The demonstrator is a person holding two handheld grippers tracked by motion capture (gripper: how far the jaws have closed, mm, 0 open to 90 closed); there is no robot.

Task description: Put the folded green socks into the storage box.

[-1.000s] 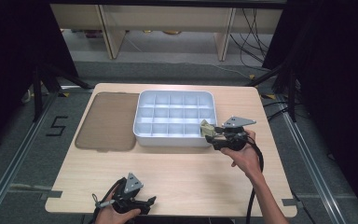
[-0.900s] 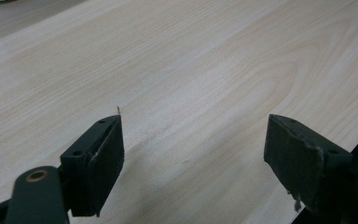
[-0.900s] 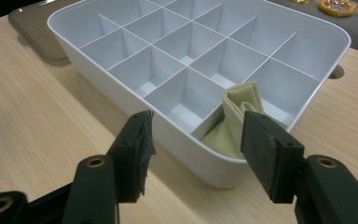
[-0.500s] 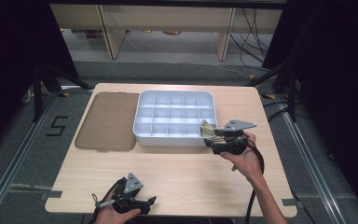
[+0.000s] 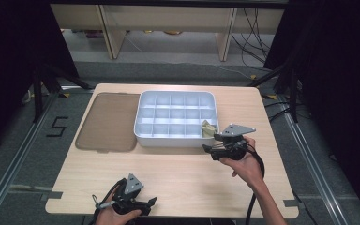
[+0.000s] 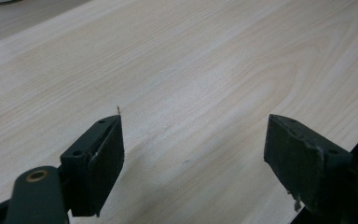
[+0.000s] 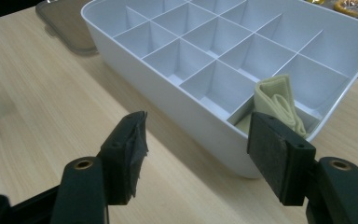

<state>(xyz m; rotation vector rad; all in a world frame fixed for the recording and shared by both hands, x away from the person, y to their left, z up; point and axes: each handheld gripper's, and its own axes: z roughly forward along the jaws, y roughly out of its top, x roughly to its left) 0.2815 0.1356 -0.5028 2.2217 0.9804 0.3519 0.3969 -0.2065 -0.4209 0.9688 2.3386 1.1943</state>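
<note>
Backing off the white tray (image 5: 143,133), the right gripper (image 7: 193,149) has just been opening, jaws apart and empty. What looks like folded cloth (image 7: 277,102) sits placed in the corner compartment; next probably calls for fetching another item. Left gripper (image 6: 193,154) rests open.

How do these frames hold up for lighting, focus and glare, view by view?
High view: table evenly lit, surroundings dark, picture soft. Left gripper view: wood grain sharp, the near pads dark and a little soft. Right gripper view: white tray bright but its dividers stay readable, folded cloth clear, soft shadow under the tray's near wall, no strong glare.
</note>
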